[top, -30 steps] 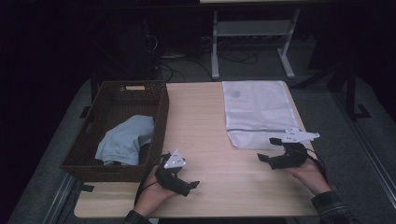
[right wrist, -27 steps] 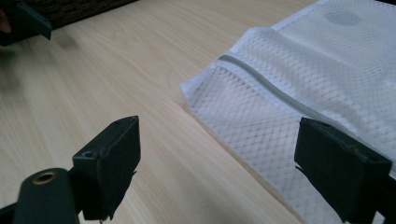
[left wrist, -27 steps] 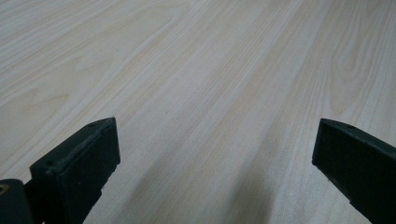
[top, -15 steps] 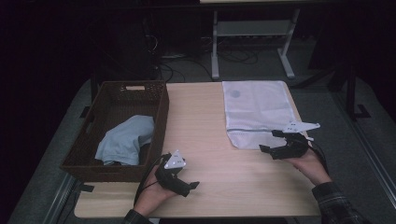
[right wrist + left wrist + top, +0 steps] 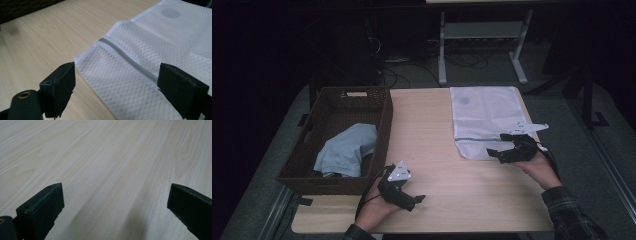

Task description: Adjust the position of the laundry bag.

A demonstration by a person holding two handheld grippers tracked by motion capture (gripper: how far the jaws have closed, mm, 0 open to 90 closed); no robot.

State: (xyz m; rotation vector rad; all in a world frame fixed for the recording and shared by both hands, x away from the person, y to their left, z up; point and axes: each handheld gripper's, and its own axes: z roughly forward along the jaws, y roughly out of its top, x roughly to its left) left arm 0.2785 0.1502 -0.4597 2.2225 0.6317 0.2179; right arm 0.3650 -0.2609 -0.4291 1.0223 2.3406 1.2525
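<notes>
White mesh laundry bag (image 5: 486, 120) lies flat on the far right part of the worktop (image 5: 427, 130), its grey zipper (image 5: 130, 58) running across near its front edge. Right hand-held gripper (image 5: 501, 148) hovers over that front edge, jaws spread wide and holding nothing; in the right gripper view the bag's near corner sits between them. Left hand-held gripper (image 5: 417, 201) rests low at the front of the worktop, just beside the brown woven basket (image 5: 382, 107), its jaws also wide apart over bare wood. A light blue cloth (image 5: 344, 152) lies bunched inside the basket, well apart from the bag.
</notes>
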